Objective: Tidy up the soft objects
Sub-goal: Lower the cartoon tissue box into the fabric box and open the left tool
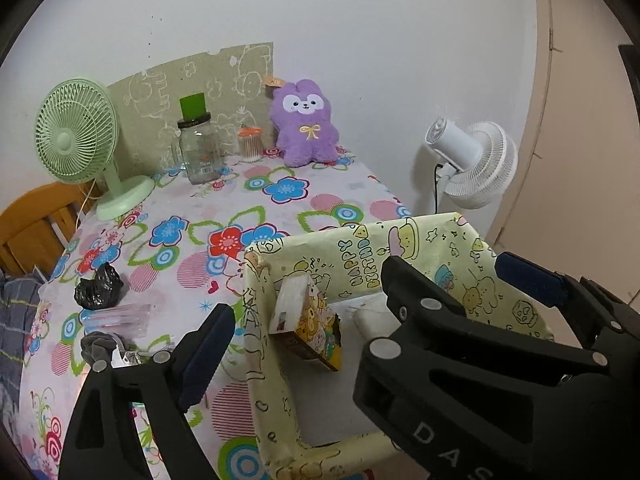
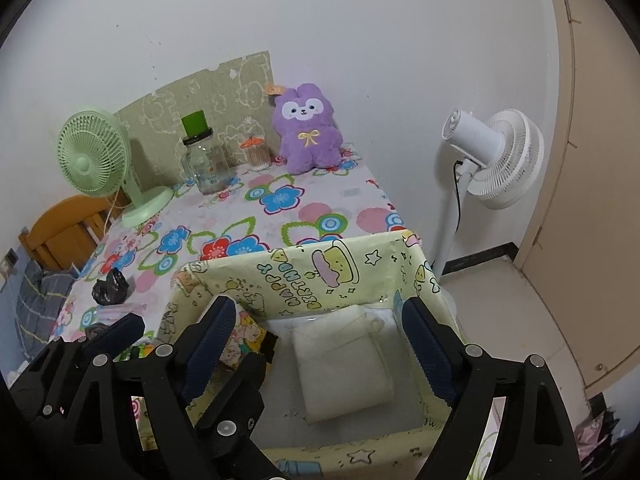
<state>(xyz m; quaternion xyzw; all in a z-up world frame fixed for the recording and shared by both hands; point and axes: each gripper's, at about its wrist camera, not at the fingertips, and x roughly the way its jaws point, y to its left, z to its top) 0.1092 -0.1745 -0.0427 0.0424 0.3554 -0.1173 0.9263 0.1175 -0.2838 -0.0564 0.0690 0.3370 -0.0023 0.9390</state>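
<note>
A purple plush toy (image 1: 305, 124) (image 2: 307, 127) sits upright against the wall at the far end of the floral-cloth table. A yellow "Happy Birthday" box (image 1: 424, 252) (image 2: 328, 268) stands at the table's near right corner. Inside lie a folded white cloth (image 2: 340, 368) (image 1: 372, 316) and a small cartoon-print tissue pack (image 1: 308, 324) (image 2: 244, 336). My left gripper (image 1: 304, 340) is open over the box's left wall. My right gripper (image 2: 320, 344) is open and empty above the white cloth. A black crumpled bag (image 1: 98, 290) (image 2: 110, 288) and a grey scrunchie (image 1: 96, 346) lie at the table's left.
A green desk fan (image 1: 80, 136) (image 2: 100, 160), a glass jar (image 1: 198, 148) (image 2: 204, 164) and a cotton-swab holder (image 1: 251, 142) stand at the back. A white pedestal fan (image 1: 472, 160) (image 2: 496, 156) stands right of the table. A wooden chair (image 1: 32, 220) is at left.
</note>
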